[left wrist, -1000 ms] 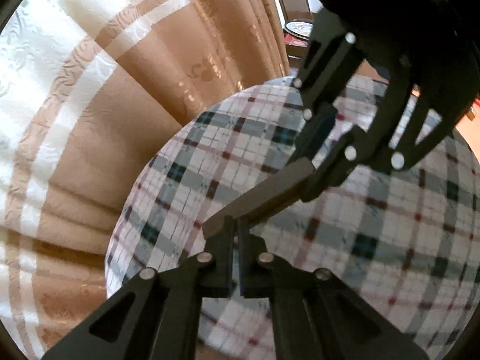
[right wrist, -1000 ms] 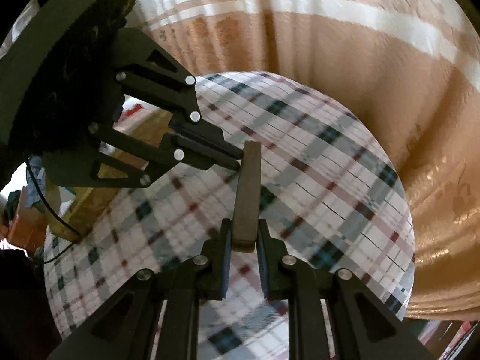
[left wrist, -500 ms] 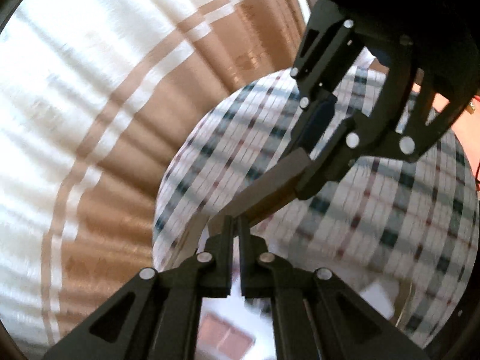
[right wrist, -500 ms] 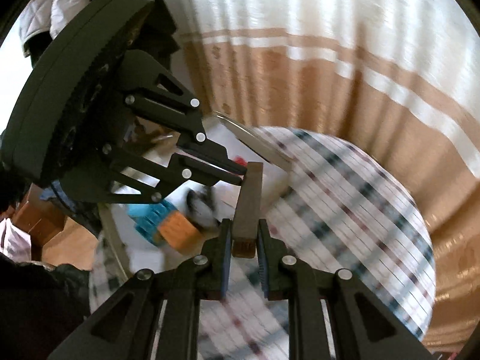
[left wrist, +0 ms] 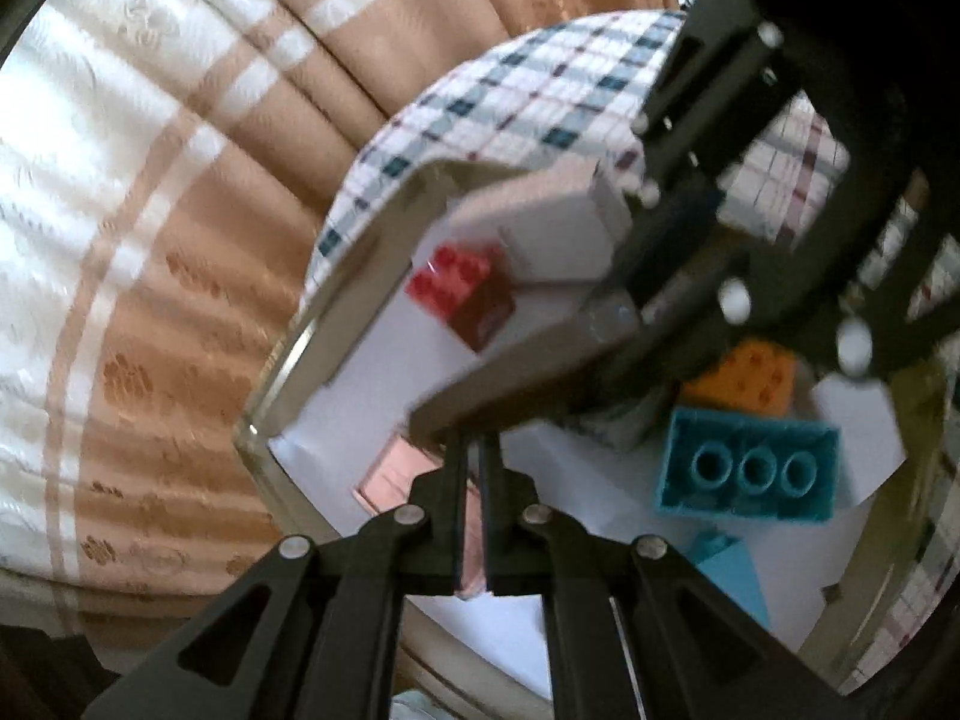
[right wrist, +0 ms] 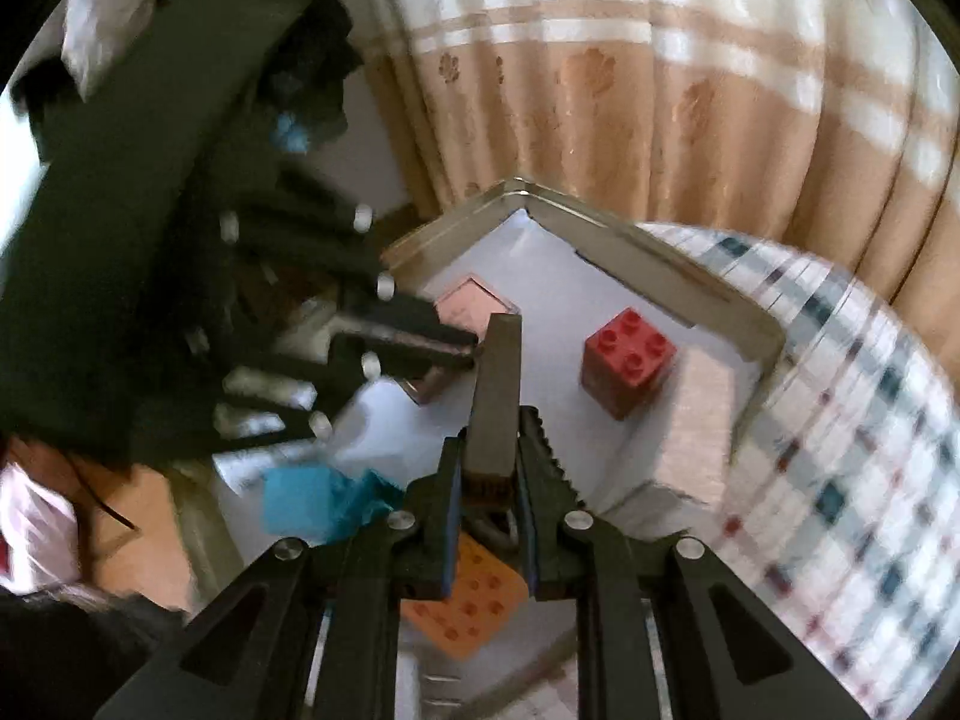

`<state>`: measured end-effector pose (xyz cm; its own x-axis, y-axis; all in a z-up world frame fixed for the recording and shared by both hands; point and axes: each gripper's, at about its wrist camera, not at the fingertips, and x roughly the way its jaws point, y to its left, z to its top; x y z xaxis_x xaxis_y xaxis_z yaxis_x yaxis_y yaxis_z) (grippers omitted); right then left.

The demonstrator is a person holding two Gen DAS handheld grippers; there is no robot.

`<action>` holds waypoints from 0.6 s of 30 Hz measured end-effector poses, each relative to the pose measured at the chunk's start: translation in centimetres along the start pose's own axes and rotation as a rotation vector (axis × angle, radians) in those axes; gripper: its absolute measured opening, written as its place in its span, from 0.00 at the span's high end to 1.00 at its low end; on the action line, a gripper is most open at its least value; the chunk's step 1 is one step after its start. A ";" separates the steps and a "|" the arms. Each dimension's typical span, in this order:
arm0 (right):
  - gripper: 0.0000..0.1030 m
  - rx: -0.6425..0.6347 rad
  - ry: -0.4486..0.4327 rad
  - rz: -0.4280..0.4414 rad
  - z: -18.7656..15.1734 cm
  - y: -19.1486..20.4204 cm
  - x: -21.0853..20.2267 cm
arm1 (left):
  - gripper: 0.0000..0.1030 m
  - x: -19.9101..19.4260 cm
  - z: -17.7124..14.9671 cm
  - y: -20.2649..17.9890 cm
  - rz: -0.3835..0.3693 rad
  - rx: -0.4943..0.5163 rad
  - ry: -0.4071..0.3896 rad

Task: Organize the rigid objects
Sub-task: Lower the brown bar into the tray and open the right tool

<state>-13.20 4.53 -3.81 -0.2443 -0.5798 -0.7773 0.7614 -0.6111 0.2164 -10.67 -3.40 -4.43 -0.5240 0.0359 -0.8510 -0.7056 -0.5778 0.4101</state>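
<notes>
Both grippers hold one flat grey-brown slab (right wrist: 495, 387) edge-on above an open metal box (right wrist: 624, 252). My right gripper (right wrist: 489, 468) is shut on its near end. My left gripper (left wrist: 474, 480) is shut on its other end (left wrist: 516, 396). In the box lie a red brick (right wrist: 627, 360), also in the left wrist view (left wrist: 462, 291), a teal brick (left wrist: 747, 471), an orange brick (left wrist: 744, 381) and a pink flat tile (right wrist: 474, 306). The slab hides part of the box floor.
The box stands on a plaid tablecloth (right wrist: 840, 480), seen too in the left wrist view (left wrist: 540, 96). A beige and white curtain (right wrist: 630, 90) hangs close behind the table. A white sheet (left wrist: 558, 234) lies in the box.
Both grippers have carried the slab from over the plaid cloth to over the open box. The bricks have come into view below. Both grips are unchanged.
</notes>
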 end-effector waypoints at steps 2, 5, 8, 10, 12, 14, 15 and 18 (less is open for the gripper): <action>0.83 0.000 -0.012 -0.011 0.0 0.0 0.0 | 0.95 0.5 -0.4 -0.3 0.003 -0.003 0.005; 0.82 -0.007 -0.027 -0.039 -0.2 0.4 -0.3 | 0.94 0.6 -0.9 -0.2 0.004 -0.041 -0.005; 0.47 0.022 -0.022 -0.084 -0.5 0.8 -0.4 | 0.78 0.5 -1.0 0.4 0.019 -0.119 -0.020; 0.32 0.032 -0.011 -0.117 -0.8 1.3 -0.5 | 0.56 0.2 -1.1 0.7 0.026 -0.176 -0.028; 0.32 0.025 -0.029 -0.146 -1.1 2.1 -1.1 | 0.48 -1.0 -1.4 0.8 0.039 -0.230 -0.062; 0.32 0.054 -0.062 -0.165 -1.4 2.7 -2.3 | 0.34 -2.1 -1.5 0.6 0.055 -0.267 -0.087; 0.31 0.074 -0.080 -0.165 -1.5 2.8 -2.8 | 0.29 -2.9 -1.6 0.4 0.078 -0.297 -0.101; 0.30 0.120 -0.145 -0.194 -1.7 3.7 -4.9 | 0.16 -4.6 -2.0 0.4 0.145 -0.398 -0.118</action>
<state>-8.15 6.07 -0.18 -0.4691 -0.5112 -0.7201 0.6174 -0.7729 0.1464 -7.59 -5.37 -1.03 -0.6712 0.0102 -0.7412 -0.3940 -0.8519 0.3451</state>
